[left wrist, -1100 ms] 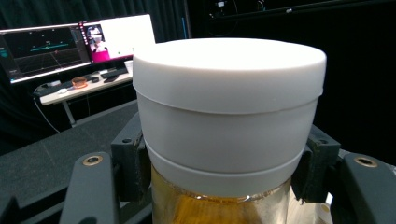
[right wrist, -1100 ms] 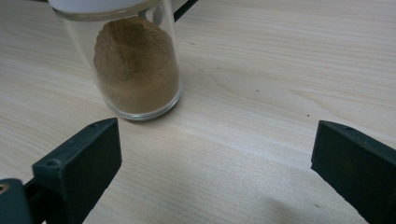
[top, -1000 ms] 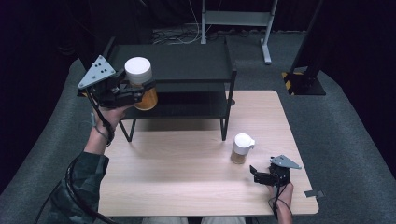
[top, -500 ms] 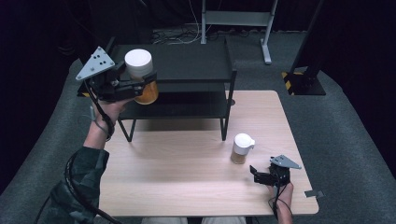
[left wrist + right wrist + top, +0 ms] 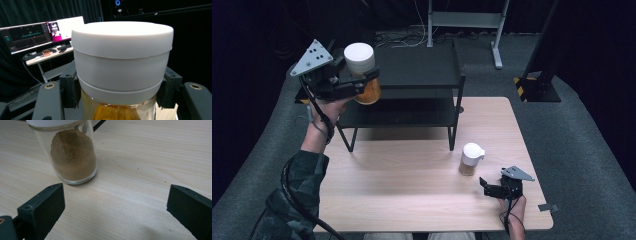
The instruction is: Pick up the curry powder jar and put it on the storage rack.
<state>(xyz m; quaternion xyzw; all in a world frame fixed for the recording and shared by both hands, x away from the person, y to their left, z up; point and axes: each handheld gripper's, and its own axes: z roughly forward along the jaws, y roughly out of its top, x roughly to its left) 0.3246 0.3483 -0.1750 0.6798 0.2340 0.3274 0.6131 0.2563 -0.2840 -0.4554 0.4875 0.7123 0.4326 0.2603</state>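
Clamping white-lidded jar (image 5: 360, 66) between left tongs (image 5: 362, 82), above shelf (image 5: 422, 67)

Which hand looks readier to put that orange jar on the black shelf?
Left: the left gripper already holds the orange jar beside the black shelf. The right gripper rests open on the table.

A light wooden rectangular tabletop (image 5: 412, 200) is standing on a dark grey carpeted floor (image 5: 592, 150). A black metal two-tier shelf rack (image 5: 422, 75) is sitting on the far half of the tabletop, its legs resting on the wood. Near the right front, a small clear glass jar with a white lid, holding brown powder (image 5: 471, 159), is standing upright on the tabletop, well apart from the rack. The right hand (image 5: 512, 207) is resting at the front right edge.
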